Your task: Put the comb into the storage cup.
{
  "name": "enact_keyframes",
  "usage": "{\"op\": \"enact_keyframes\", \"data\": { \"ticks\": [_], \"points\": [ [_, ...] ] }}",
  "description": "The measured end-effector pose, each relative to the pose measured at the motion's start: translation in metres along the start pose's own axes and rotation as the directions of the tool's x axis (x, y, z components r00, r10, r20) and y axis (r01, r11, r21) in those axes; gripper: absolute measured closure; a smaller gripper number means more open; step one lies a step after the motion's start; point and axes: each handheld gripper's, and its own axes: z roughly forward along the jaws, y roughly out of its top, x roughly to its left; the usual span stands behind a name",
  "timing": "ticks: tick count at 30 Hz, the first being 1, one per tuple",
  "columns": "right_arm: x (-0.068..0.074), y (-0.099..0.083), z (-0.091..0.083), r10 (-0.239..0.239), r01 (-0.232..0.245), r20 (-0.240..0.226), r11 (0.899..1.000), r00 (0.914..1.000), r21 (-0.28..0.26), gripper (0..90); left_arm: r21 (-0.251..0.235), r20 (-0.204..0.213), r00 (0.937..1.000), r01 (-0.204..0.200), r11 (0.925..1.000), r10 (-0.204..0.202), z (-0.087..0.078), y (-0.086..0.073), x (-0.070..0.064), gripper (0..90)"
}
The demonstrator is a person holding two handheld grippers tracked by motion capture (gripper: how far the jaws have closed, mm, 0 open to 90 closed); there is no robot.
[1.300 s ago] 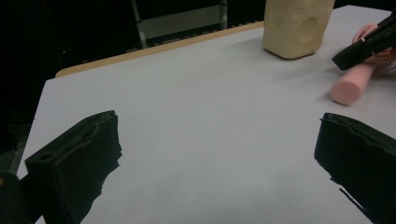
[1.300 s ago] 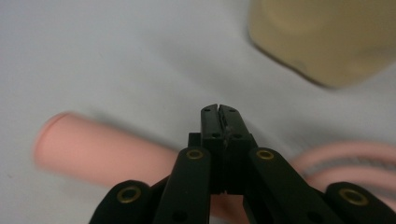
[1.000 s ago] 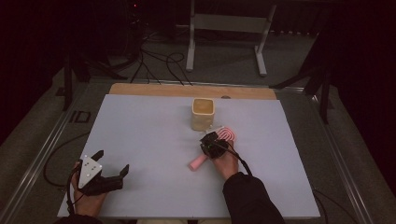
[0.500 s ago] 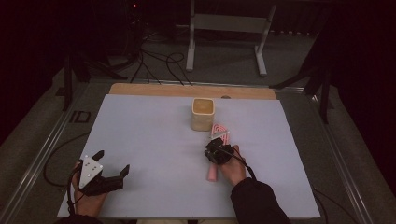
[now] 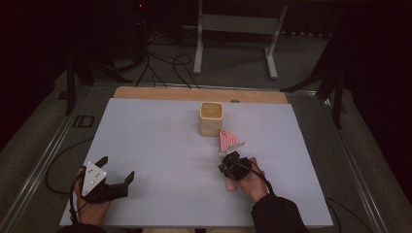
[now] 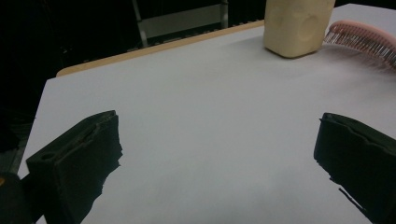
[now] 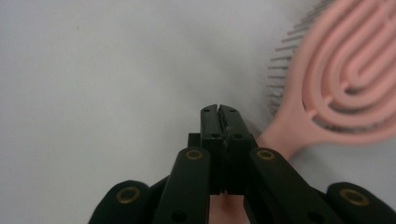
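My right gripper (image 7: 218,109) view showed the jaws pressed together over the pink hairbrush (image 7: 345,84) handle; whether they pinched it, I couldn't tell. High view: brush on the tabletop (image 5: 155,141), head toward the beige cup (image 5: 211,118), contents unclear. Left gripper (image 5: 114,177) jaws spread.
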Motion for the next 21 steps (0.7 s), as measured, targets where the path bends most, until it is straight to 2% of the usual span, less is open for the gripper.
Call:
{"op": "enact_keyframes", "data": {
  "ticks": [7, 19, 21],
  "points": [
    [-0.011, -0.017, -0.008, 0.047, -0.047, -0.016, 0.999, 0.9988, -0.005, 88.6, 0.004, 0.002, 1.0000, -0.003, 1.0000, 0.003, 0.001, 0.000, -0.001, 1.1],
    [-0.013, -0.021, -0.011, 0.051, -0.052, -0.031, 0.998, 0.9982, -0.024, 85.4, 0.004, 0.002, 1.0000, -0.002, 1.0000, 0.002, 0.002, 0.000, -0.001, 1.1],
    [-0.013, -0.021, -0.012, 0.056, -0.058, -0.040, 0.998, 0.9976, -0.035, 82.6, 0.003, 0.002, 1.0000, -0.001, 1.0000, 0.001, 0.001, 0.000, -0.001, 1.1]
  ]
}}
